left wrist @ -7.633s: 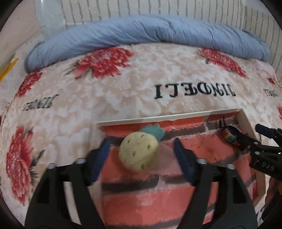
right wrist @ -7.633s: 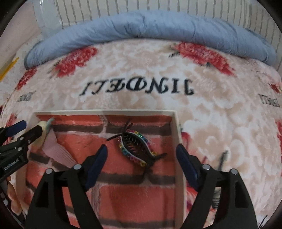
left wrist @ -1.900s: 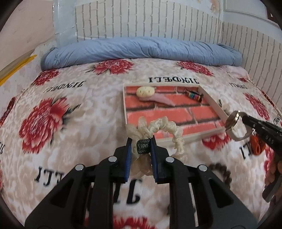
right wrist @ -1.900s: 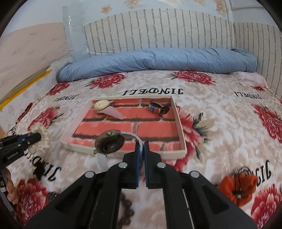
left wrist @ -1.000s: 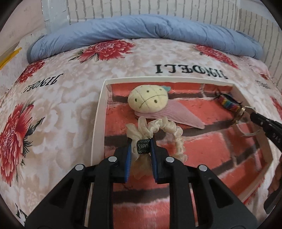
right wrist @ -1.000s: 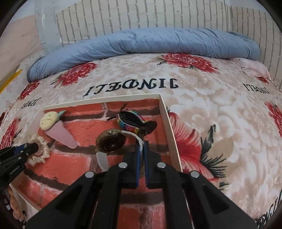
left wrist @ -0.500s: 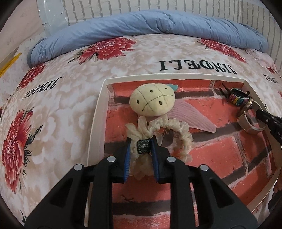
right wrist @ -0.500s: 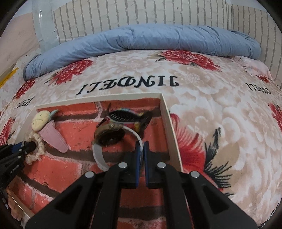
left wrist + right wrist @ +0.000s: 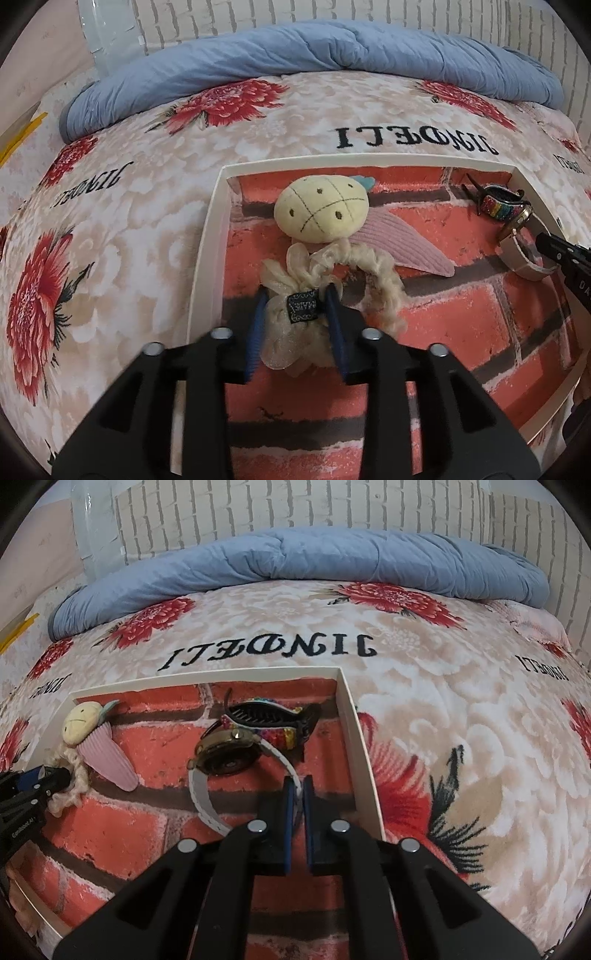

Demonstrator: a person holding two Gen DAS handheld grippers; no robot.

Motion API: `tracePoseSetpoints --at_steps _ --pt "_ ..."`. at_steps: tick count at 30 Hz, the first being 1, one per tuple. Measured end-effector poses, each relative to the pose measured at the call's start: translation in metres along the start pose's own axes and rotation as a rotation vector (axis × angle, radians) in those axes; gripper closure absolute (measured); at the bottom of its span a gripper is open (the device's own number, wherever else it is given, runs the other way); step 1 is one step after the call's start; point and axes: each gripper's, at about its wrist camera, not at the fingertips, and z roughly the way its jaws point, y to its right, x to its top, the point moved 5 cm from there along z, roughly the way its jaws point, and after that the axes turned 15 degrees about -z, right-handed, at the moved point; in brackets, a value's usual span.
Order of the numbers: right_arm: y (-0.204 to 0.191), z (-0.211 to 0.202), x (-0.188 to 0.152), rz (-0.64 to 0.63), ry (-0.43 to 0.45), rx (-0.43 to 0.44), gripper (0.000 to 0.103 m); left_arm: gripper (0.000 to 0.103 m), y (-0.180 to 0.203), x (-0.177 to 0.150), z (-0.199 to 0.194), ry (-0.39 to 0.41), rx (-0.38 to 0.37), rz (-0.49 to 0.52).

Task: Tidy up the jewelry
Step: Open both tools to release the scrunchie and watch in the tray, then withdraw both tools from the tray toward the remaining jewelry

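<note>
Left wrist view, item one: your left gripper (image 9: pixel 297 295), jaws just been opening, now part-wide, with the cream scrunchie (image 9: pixel 332 291) lying between them on the tray (image 9: pixel 207 243). The pads look clear of the fabric, though the frills hide the contact, so treat the release as likely, not certain. The scrunchie sits near the tray's left edge, touching the plush-headed pink hair clip (image 9: pixel 321 214) toward the far-left corner.

Item two, right wrist view: your right gripper (image 9: pixel 297 786), jaws narrow, pinched on the white strap of the wristwatch (image 9: pixel 229 753). The watch face rests on the tray floor near the right edge, against the rainbow claw clip (image 9: pixel 269 720) in the far-right corner.

Item three: tray on the floral blanket (image 9: pixel 443 686), blue duvet (image 9: pixel 295 557) rolled along the bed's far edge.

Step in hand: setting down two pieces in the tray at once, scrunchie left, watch right.

Next move, by judgement: you open the left jaws fully and lift straight back so the frills do not snag on a pad; you part the right jaws to free the strap, then withdraw without dragging the watch over the claw clip.
</note>
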Motion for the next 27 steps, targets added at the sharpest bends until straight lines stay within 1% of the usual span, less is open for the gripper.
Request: tracePoseSetpoints --at_steps 1,4,6,7,8,9,10,11,14,16,18,19,24,27 --pt "0.000 -0.002 0.000 -0.002 -0.003 0.004 0.095 0.057 -0.001 0.000 -0.002 0.002 -0.001 -0.003" --pt "0.003 -0.014 0.000 -0.002 0.002 0.018 0.094 0.050 -0.004 -0.003 -0.009 -0.002 -0.010 -0.015" --pt "0.008 -0.026 -0.001 0.021 0.021 0.028 0.077 0.043 -0.006 -0.004 -0.016 0.007 -0.007 -0.015" --pt "0.011 -0.034 -0.002 0.034 0.035 0.028 0.055 0.036 -0.006 -0.004 -0.022 0.016 -0.005 -0.012" --pt "0.013 -0.042 -0.003 0.046 0.053 0.026 0.046 0.030 -0.008 -0.005 -0.028 0.029 -0.003 -0.010" --pt "0.016 -0.054 -0.006 0.053 0.069 0.028 0.046 0.028 -0.010 -0.005 -0.039 0.052 -0.006 -0.011" --pt "0.017 -0.059 -0.007 0.055 0.073 0.033 0.045 0.023 -0.011 -0.005 -0.045 0.063 -0.013 -0.013" --pt "0.018 -0.069 -0.011 0.057 0.078 0.041 0.041 0.018 -0.013 -0.004 -0.054 0.075 -0.021 -0.019" --pt "0.020 -0.091 -0.019 0.049 0.098 0.023 0.029 0.009 -0.021 -0.004 -0.080 0.097 -0.048 -0.050" --pt "0.022 -0.110 -0.026 0.033 0.119 -0.004 0.027 0.005 -0.028 -0.005 -0.100 0.118 -0.063 -0.064" --pt "0.024 -0.126 -0.035 0.029 0.135 -0.014 0.020 0.005 -0.035 -0.007 -0.119 0.135 -0.071 -0.073" --pt "0.025 -0.136 -0.040 0.031 0.146 -0.016 0.019 0.005 -0.038 -0.009 -0.127 0.138 -0.075 -0.075" --pt "0.025 -0.171 -0.068 0.041 0.162 -0.027 0.019 0.005 -0.055 -0.026 -0.161 0.160 -0.064 -0.090" --pt "0.020 -0.187 -0.082 0.013 0.173 -0.042 0.019 0.005 -0.062 -0.041 -0.176 0.180 -0.043 -0.085"
